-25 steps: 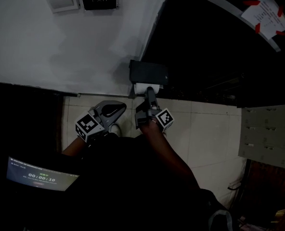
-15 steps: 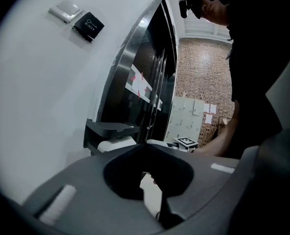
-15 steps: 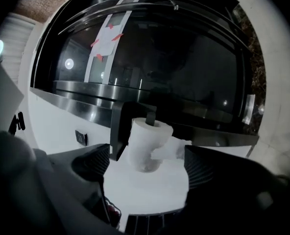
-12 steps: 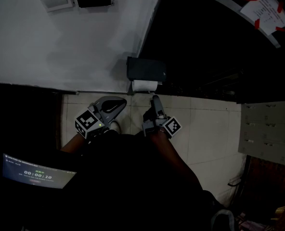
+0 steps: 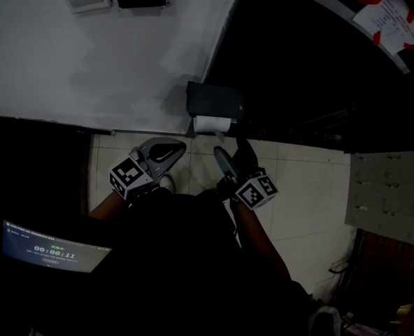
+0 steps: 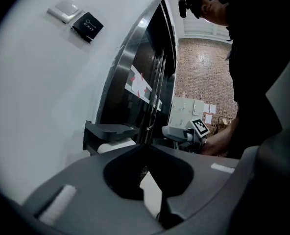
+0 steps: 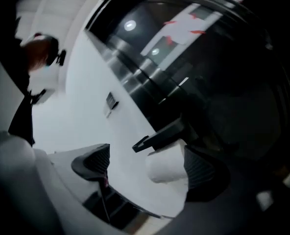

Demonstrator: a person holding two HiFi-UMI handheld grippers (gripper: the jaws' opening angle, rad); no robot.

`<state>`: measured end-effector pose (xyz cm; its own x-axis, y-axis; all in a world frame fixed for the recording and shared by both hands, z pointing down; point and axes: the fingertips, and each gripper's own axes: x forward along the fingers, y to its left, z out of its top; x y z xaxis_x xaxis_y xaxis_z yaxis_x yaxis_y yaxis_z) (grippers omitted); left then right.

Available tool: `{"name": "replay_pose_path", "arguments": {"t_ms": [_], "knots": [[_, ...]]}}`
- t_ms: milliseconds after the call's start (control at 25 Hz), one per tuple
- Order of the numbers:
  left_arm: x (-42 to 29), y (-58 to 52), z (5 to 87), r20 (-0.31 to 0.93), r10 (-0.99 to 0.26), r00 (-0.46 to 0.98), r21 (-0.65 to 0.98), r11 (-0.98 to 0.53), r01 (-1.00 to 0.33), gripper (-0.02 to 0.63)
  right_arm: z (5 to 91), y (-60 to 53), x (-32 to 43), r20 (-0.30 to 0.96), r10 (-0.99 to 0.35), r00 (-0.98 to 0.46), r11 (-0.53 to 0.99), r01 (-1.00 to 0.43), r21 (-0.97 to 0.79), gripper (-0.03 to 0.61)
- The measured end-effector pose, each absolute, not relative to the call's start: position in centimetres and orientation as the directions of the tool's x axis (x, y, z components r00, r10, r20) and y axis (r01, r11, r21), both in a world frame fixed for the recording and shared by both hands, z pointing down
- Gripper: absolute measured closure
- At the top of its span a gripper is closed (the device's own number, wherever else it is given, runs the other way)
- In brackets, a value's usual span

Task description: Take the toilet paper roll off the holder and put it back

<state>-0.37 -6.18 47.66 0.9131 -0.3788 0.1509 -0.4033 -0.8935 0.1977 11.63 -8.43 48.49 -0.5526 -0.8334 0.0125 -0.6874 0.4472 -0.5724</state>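
Expect a light, soft, easily dented toilet paper roll (image 5: 212, 124), seated in the black holder (image 5: 215, 101) on the wall; best gripped gently across its round sides. At left, left gripper (image 6: 145, 148) with jaws pressed together, empty, short of the roll. At right, right gripper (image 5: 233, 157) spread wide, aimed at the roll, clasping nothing.

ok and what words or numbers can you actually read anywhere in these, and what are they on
"EXIT": on the black wall plate, legible in the left gripper view only.
"00:00:1_": timer on the screen at the lower left of the head view; the last digit and the smaller lines are too blurred to read.
Taped sheet at the upper right: print too small to read.
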Motion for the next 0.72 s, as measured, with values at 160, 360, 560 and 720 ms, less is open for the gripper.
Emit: {"name": "replay_pose_path", "arguments": {"t_ms": [160, 360, 560, 720], "knots": [[-0.4, -6.3, 47.5, 0.146, -0.381, 0.913, 0.193, -0.894, -0.404, 0.611, 46.5, -7.7, 9.7, 0.034, -0.770, -0.637, 0.601, -0.742, -0.296, 0.109], [-0.3, -6.3, 47.1, 0.139, -0.378, 0.916, 0.183, -0.899, -0.398, 0.611, 45.0, -7.3, 8.2, 0.008, -0.719, -0.695, 0.678, -0.704, -0.211, 0.110], [0.1, -6.4, 46.6, 0.129, -0.370, 0.920, 0.169, -0.906, -0.388, 0.610, 44.3, -6.4, 5.7, 0.058, -0.653, -0.755, 0.752, -0.656, -0.063, 0.112], [0.2, -6.4, 46.1, 0.117, -0.365, 0.924, 0.154, -0.912, -0.380, 0.611, 43.7, -6.3, 5.5, 0.040, -0.634, -0.773, 0.769, -0.635, -0.080, 0.212]]}}
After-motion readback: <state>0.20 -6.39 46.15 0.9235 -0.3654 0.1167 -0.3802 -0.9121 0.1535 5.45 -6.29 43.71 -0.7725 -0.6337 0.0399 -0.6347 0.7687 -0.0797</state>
